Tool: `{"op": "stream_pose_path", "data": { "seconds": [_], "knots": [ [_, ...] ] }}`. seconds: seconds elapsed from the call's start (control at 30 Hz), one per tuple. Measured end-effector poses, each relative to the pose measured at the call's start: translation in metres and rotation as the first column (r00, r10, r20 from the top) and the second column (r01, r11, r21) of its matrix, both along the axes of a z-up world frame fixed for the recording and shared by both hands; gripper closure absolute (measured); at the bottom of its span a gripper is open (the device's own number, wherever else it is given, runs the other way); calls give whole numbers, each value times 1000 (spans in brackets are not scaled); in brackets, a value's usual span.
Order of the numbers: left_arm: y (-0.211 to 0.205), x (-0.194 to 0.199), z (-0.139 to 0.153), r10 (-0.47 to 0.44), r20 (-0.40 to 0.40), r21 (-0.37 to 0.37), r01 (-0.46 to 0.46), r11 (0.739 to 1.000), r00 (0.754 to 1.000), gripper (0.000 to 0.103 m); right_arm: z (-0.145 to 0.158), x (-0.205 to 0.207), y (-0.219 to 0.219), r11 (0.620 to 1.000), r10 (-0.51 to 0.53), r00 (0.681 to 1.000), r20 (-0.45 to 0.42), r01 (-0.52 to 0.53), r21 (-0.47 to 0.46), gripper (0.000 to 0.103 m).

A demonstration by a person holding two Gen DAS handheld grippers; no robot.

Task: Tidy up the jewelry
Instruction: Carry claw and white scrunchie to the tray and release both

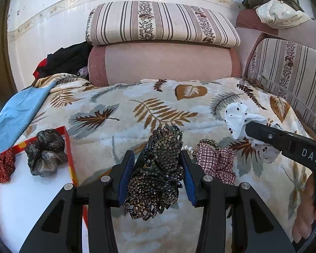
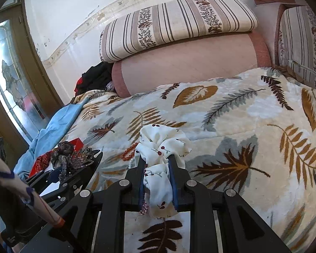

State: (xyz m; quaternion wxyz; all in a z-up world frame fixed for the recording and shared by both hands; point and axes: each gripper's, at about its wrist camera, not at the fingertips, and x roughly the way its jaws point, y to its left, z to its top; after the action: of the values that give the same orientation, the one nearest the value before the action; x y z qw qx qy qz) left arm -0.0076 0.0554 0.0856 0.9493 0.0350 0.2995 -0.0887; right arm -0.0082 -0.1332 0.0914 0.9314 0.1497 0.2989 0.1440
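Both tongs are loaded: the left gripper (image 1: 158, 168) is clamped on a rhinestone hair clip (image 1: 158, 175), and the right gripper (image 2: 157, 181) is pinched narrow on a white cherry-print scrunchie (image 2: 162, 154). I judge the step to be carrying these to the red-rimmed box (image 1: 70, 147) at nine o'clock in the left view; lift clear of the blanket (image 2: 231, 109) before swinging over; release only above the white floor. The clip is dark, layered and stiff; the scrunchie is soft and bunched.

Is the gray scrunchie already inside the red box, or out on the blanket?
Inside. The gray scrunchie lies on the white floor of the red box, within its rim, beside a red dotted scrunchie.
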Motion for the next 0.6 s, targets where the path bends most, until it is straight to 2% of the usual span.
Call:
{"op": "stream_pose_path", "data": {
  "seconds": [0.4,0.6],
  "knots": [
    [15,-13,16,29,27,-9,-29,1000,999,60,10,-16,14,999,24,1000,8,-25,31,82],
    [43,-18,27,78,43,-49,-76,996,996,60,15,-32,37,998,48,999,2,-48,43,82]
  ]
}}
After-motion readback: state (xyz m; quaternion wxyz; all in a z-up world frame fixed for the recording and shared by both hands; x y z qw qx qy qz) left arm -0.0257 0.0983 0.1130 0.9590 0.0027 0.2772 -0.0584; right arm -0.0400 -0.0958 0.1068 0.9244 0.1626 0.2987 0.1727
